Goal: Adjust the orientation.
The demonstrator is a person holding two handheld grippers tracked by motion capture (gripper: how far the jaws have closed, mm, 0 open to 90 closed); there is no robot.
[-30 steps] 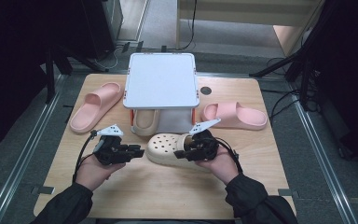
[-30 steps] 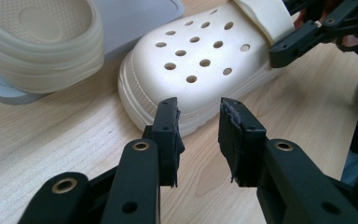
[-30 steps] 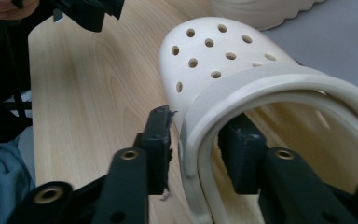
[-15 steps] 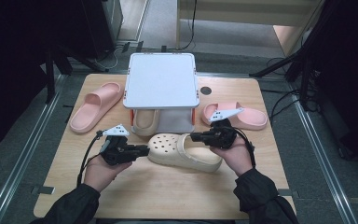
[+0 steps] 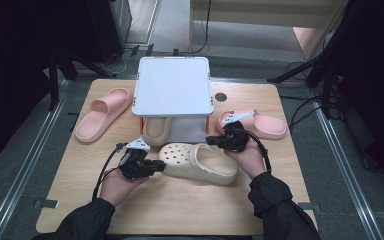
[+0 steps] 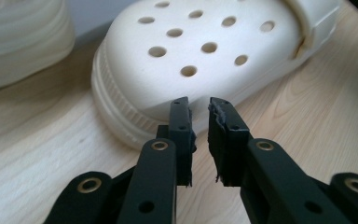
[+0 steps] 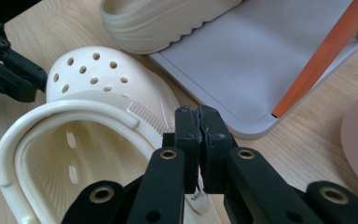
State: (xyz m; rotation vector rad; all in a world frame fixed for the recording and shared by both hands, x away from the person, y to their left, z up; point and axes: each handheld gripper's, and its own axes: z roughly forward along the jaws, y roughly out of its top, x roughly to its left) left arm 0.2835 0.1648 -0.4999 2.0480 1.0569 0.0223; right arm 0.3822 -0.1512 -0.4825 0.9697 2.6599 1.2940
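Note:
A cream clog [image 5: 200, 161] lies on the wooden table [image 5: 180, 210], its holed toe pointing left. My left gripper [image 5: 157, 166] is at that toe; in the left gripper view its jaws [image 6: 199, 105] have just been closing and stand a narrow gap apart, with nothing between them, tips right at the clog [image 6: 200, 51]. My right gripper [image 5: 212, 141] hovers at the clog's far side near the heel opening. In the right gripper view it [image 7: 199, 109] is shut above the clog's rim [image 7: 74, 112]; a small white scrap shows low between the jaws.
A two-tier rack with a white top [image 5: 174, 92] and orange posts stands behind the clog, a cream slide [image 5: 156, 131] on its lower shelf. One pink slide [image 5: 102, 114] lies at the left and another [image 5: 260, 125] at the right, just behind my right hand.
My right gripper left the clog's heel, moved right and back toward the rack, and closed; the heel opening is now uncovered. My left gripper shifted slightly toward the toe and its jaws narrowed.

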